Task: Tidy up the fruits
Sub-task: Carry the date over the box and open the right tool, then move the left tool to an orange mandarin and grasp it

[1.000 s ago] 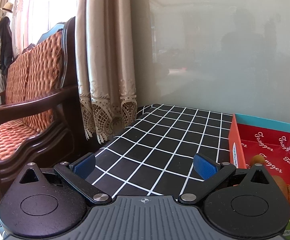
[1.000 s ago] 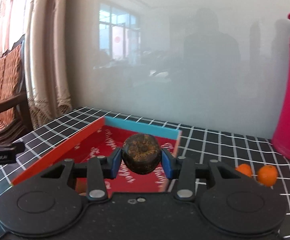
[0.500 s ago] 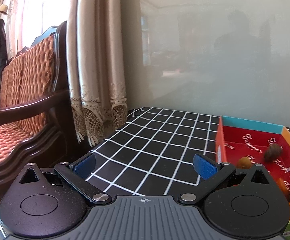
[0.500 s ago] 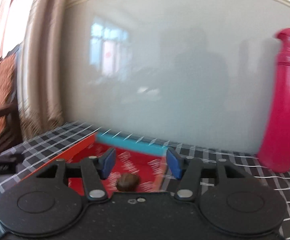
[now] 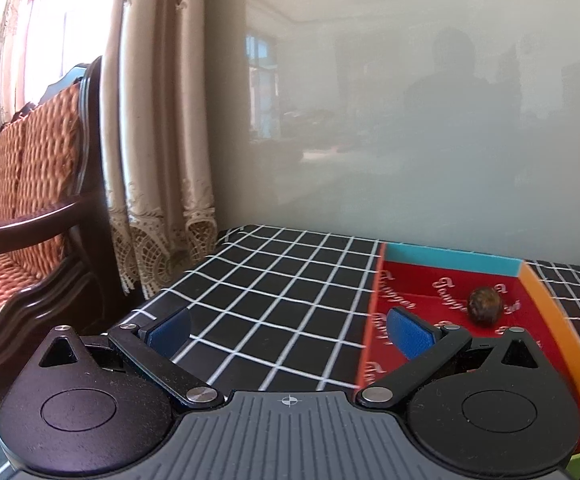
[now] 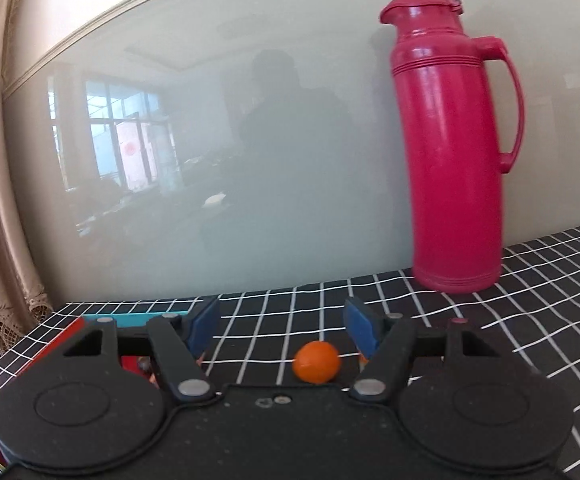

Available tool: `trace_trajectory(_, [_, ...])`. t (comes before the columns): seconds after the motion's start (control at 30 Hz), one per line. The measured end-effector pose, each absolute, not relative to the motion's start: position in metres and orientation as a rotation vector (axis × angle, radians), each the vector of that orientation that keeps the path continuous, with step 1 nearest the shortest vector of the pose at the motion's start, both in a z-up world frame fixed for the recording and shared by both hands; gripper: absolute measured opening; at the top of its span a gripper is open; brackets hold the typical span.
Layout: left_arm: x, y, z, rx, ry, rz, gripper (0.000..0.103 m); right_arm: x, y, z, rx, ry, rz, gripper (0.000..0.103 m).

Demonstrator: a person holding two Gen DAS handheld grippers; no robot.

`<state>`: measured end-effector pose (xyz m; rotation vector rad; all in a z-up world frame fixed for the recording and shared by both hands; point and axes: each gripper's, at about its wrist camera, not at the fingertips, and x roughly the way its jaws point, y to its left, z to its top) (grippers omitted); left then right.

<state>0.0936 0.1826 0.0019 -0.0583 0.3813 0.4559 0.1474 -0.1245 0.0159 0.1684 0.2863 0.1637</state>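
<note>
Red box (image 5: 446, 292) "Tangger" script | left hand-held gripper (image 5: 288, 326) wide open, empty | right hand-held gripper (image 6: 281, 326) same

A black, white-gridded tablecloth (image 6: 550, 280) covers the table, bearing a red box (image 5: 406, 300), an orange (image 6: 316, 362) and a pink thermos (image 6: 454, 152).

Left tool (image 5: 288, 326) spread wide; right tool (image 6: 282, 326) spread, empty.

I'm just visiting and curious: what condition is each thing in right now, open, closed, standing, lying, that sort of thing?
left gripper: open, empty.
right gripper: open, empty, above the tablecloth.
brown fruit: lying loose in the box.
red box: open-topped, flat on the tablecloth.
orange fruit: resting on the tablecloth, outside the box.
pink thermos: upright, lid shut.
</note>
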Motion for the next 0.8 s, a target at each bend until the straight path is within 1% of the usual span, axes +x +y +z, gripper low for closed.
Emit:
trace_trajectory(0.3, [0.107,0.138,0.009,-0.042,0.356,0.356,0.103,0.143,-0.163,0.014,0.172,0.290,0.087,0.069])
trace_trajectory(0.8, [0.135,0.037,0.018,0.030,0.341,0.125,0.103,0.137,-0.237,0.007,0.202,0.305,-0.046,0.069])
